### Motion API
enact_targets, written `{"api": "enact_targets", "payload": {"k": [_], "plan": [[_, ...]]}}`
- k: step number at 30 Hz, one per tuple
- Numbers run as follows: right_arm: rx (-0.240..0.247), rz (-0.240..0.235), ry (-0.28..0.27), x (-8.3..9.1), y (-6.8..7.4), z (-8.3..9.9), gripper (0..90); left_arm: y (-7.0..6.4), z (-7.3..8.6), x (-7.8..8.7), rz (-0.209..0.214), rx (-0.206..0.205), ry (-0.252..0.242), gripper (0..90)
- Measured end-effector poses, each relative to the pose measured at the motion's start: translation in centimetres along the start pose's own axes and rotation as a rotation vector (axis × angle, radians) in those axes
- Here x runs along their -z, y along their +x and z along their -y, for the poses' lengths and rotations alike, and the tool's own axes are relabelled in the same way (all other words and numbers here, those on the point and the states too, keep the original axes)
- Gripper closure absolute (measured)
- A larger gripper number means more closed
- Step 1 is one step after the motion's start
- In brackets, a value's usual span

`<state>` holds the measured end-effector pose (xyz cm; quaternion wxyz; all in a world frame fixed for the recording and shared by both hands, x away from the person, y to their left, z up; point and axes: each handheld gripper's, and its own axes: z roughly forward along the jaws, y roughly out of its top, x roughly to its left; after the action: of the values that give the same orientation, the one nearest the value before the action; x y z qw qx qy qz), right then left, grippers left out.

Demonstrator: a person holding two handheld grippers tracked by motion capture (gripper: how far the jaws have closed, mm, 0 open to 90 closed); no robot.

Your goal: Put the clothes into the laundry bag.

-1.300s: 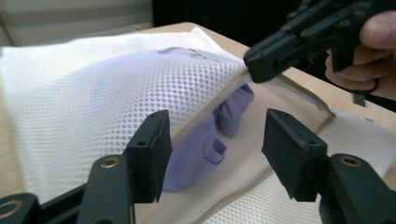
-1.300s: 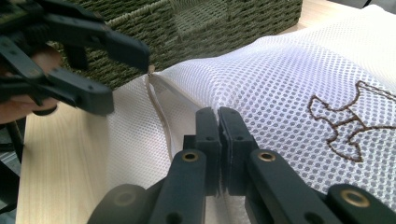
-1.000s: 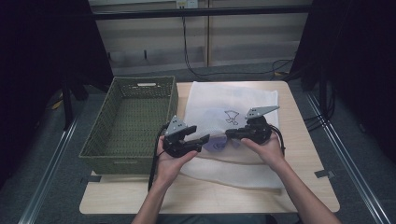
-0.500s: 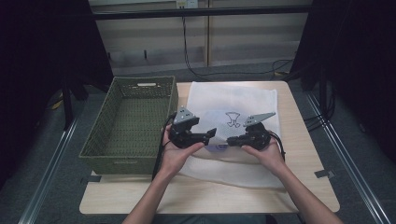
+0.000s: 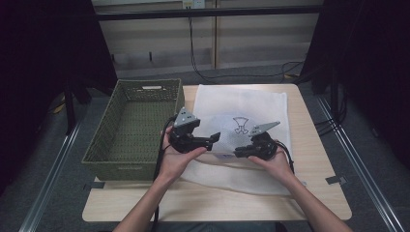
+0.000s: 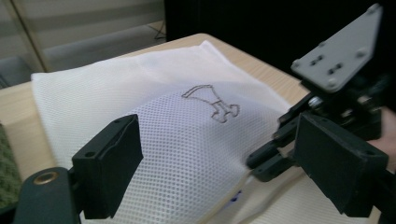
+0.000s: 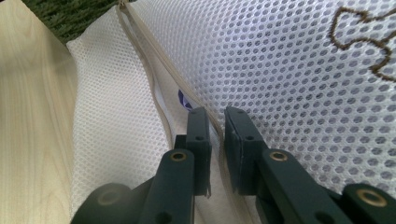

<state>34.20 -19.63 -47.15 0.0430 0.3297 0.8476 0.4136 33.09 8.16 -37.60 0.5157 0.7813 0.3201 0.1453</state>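
A white mesh laundry bag [image 5: 241,104] with a brown stitched emblem [image 5: 240,124] lies flat on the wooden table. My right gripper [image 5: 238,153] is at the bag's near part, shut on its beige zipper band [image 7: 149,42], which runs between the jaws of my right gripper [image 7: 217,126]. My left gripper [image 5: 215,137] points right over the bag, jaws wide apart. In the left gripper view the mesh bag [image 6: 154,93] bulges up between the open jaws of my left gripper [image 6: 224,158], and the right gripper [image 6: 261,163] is close at the right.
A green woven basket [image 5: 99,140], empty, stands on the table left of the bag, touching its left side. Bare table top [image 5: 309,193] shows near the front edge and along the right. Dark floor and cables lie beyond the far edge.
The right gripper has moved toward the near edge and left, closer to the left gripper. The left gripper has shifted slightly right over the bag.
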Motion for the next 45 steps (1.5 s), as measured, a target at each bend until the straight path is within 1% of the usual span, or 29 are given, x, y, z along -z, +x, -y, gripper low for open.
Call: {"api": "enact_targets", "payload": {"k": [2,4,5,6,8,9,12,13,15,16,17,19,21,22,24,25,26,27,28,30,32,34,37,38,39,40,41,43,45], "plan": [[-0.001,0.008,0.013,-0.2,0.1,0.1,81.9,0.2,0.2,0.3,0.011,-0.01,0.006,16.3],[0.001,0.003,0.02,-0.3,0.1,0.2,84.3,0.3,0.5,0.7,0.004,-0.02,0.005,16.3],[0.001,0.0,0.022,-0.4,0.1,0.3,84.4,0.4,0.7,0.9,0.011,-0.014,0.008,16.3],[0.005,0.003,0.024,-0.5,0.1,0.3,85.0,0.5,0.8,1.1,0.007,-0.013,0.016,16.3],[0.006,0.002,0.038,-0.8,0.1,0.5,86.1,0.6,1.1,1.4,-0.002,-0.026,0.016,16.2],[0.007,0.004,0.043,-1.0,0.1,0.7,86.2,0.6,1.2,1.5,0.001,-0.022,0.016,16.3],[0.0,-0.004,0.067,-1.4,0.2,1.0,86.8,0.5,1.4,2.0,-0.012,-0.021,0.004,16.2],[0.006,0.001,0.069,-1.5,0.2,1.1,86.9,0.5,1.4,2.2,-0.006,-0.015,0.002,16.2],[0.02,0.006,0.084,-1.8,0.1,1.4,87.6,0.5,1.4,2.5,-0.018,-0.03,0.002,16.2],[0.026,0.014,0.089,-2.0,0.1,1.6,88.2,0.4,1.4,2.6,-0.018,-0.028,-0.003,16.1],[0.046,0.02,0.094,-2.0,-0.1,1.7,88.4,0.4,1.5,2.8,-0.023,-0.028,-0.005,16.1],[0.047,0.028,0.083,-2.0,-0.3,1.8,88.9,0.4,1.5,3.0,-0.025,-0.028,-0.01,16.1],[0.058,0.053,0.084,-2.0,-0.4,1.8,88.9,0.4,1.7,3.1,-0.03,-0.033,-0.011,16.1],[0.052,0.056,0.086,-1.9,-0.4,1.8,88.4,0.4,1.8,3.2,-0.031,-0.036,-0.004,16.1],[0.047,0.046,0.08,-1.8,-0.4,1.8,85.2,0.5,2.0,3.4,-0.036,-0.029,-0.006,16.1],[0.044,0.052,0.089,-1.7,-0.2,1.8,85.2,0.5,2.1,3.5,-0.04,-0.03,-0.006,16.2],[0.056,0.047,0.08,-1.5,-0.2,1.7,84.2,0.6,2.2,3.6,-0.041,-0.03,-0.006,16.2],[0.044,0.035,0.072,-1.3,0.0,1.6,81.9,0.7,2.3,3.8,-0.039,-0.031,-0.006,16.1],[0.041,0.035,0.059,-1.0,0.1,1.5,80.4,0.6,2.3,4.0,-0.042,-0.021,-0.006,16.1],[0.044,0.033,0.04,-0.4,0.5,1.2,79.4,0.7,2.4,4.4,-0.051,-0.035,-0.01,16.2],[0.042,0.034,0.008,0.4,0.9,0.9,74.6,0.8,2.5,4.8,-0.05,-0.038,-0.012,16.1],[0.039,0.019,-0.023,1.0,1.1,0.4,75.6,1.0,2.6,5.0,-0.057,-0.037,-0.009,16.1],[0.026,-0.004,-0.044,1.2,1.1,0.1,85.2,1.3,2.9,5.3,-0.066,-0.033,-0.006,16.1],[0.026,0.013,-0.042,1.1,1.1,0.1,89.9,1.3,3.0,5.3,-0.065,-0.033,-0.014,16.1],[0.015,0.025,-0.039,0.9,1.0,0.1,90.0,1.4,3.1,5.4,-0.067,-0.038,-0.01,16.1],[0.007,0.036,-0.033,0.7,0.8,0.1,90.0,1.4,3.2,5.3,-0.064,-0.022,-0.017,16.1],[0.008,0.048,-0.02,0.5,0.6,0.2,90.0,1.3,3.3,5.3,-0.062,-0.023,-0.02,16.1],[0.004,0.06,0.007,-0.1,0.4,0.4,90.0,1.2,3.4,5.3,-0.053,-0.032,-0.013,16.1],[0.009,0.054,0.039,-0.9,0.3,0.7,90.0,1.0,3.4,5.3,-0.06,-0.052,-0.012,16.2]]}}
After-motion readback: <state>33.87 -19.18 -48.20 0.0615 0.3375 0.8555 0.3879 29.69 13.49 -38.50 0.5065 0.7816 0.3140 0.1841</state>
